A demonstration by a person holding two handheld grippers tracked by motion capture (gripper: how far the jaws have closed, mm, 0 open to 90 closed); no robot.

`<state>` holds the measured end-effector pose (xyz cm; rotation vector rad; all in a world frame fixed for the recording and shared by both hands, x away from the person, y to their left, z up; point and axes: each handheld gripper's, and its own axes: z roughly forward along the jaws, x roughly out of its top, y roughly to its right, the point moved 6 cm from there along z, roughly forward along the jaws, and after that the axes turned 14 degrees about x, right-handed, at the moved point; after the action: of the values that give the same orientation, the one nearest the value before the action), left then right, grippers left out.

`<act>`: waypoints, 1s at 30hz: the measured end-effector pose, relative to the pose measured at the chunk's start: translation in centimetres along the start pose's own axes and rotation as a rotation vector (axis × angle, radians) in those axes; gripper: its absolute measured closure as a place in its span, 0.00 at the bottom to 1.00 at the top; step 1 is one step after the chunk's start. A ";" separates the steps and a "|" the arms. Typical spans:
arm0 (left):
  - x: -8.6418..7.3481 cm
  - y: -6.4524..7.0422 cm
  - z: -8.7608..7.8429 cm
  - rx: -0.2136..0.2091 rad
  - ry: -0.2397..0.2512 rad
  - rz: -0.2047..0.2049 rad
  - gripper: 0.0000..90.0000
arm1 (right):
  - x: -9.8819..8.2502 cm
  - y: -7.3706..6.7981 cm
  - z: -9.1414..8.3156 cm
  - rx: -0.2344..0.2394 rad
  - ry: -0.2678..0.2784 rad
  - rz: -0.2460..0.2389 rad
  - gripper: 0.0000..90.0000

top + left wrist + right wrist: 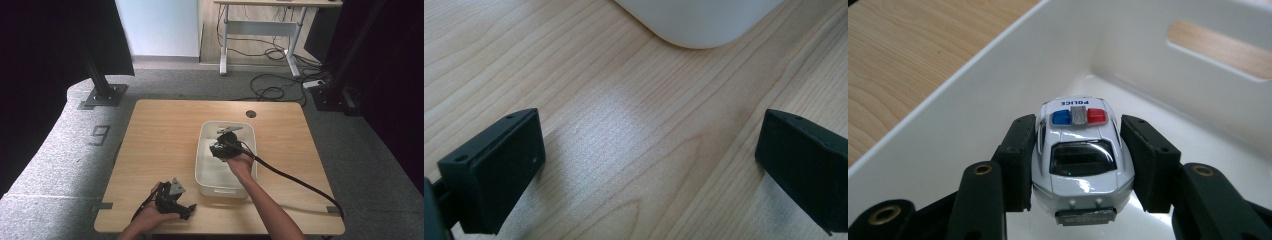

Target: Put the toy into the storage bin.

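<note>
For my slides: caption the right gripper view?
Right gripper clamps a white toy police car inside the white bin.

— What sort of place is it?

— A lab or office set up for recording. A wooden table (165, 150) with a cable hole (251, 114) stands on grey carpet (60, 150), between black metal posts (100, 75) bolted to floor plates.

— Anything else?

— Dark curtains (45, 50) hang at both sides. Behind stands a height-adjustable desk (260, 30), with loose cables (272, 90) and a power strip (314, 83) on the floor. A "9" (100, 135) is marked on the carpet.
</note>
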<state>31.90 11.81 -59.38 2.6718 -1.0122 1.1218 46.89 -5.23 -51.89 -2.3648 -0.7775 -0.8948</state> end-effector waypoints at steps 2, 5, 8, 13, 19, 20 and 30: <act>0.0 0.0 0.0 0.000 0.001 0.001 0.00 | -0.2 0.2 0.7 0.007 -0.012 0.019 0.56; 0.0 0.0 0.0 0.001 0.000 0.002 0.00 | -0.5 0.3 1.4 0.008 -0.023 0.039 0.56; 0.0 0.0 0.0 0.000 0.000 0.004 0.00 | -0.9 0.4 2.3 0.024 -0.042 0.053 0.56; 0.0 0.0 0.0 0.000 0.001 0.003 0.00 | -1.8 0.5 3.6 0.024 -0.173 0.036 0.55; 0.0 0.0 0.0 -0.001 0.001 0.003 0.00 | -2.2 -0.2 3.6 0.035 -0.189 -0.001 0.45; 0.0 0.0 0.0 -0.001 0.001 0.003 0.00 | -2.3 -0.2 3.4 0.038 -0.203 -0.006 0.43; 0.0 0.1 0.0 0.001 0.001 0.003 0.00 | -4.0 -0.6 2.1 0.043 -0.290 0.033 0.40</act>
<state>31.86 11.75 -59.38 2.6713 -1.0162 1.1238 44.97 -4.85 -55.97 -2.4930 -0.8550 -0.5211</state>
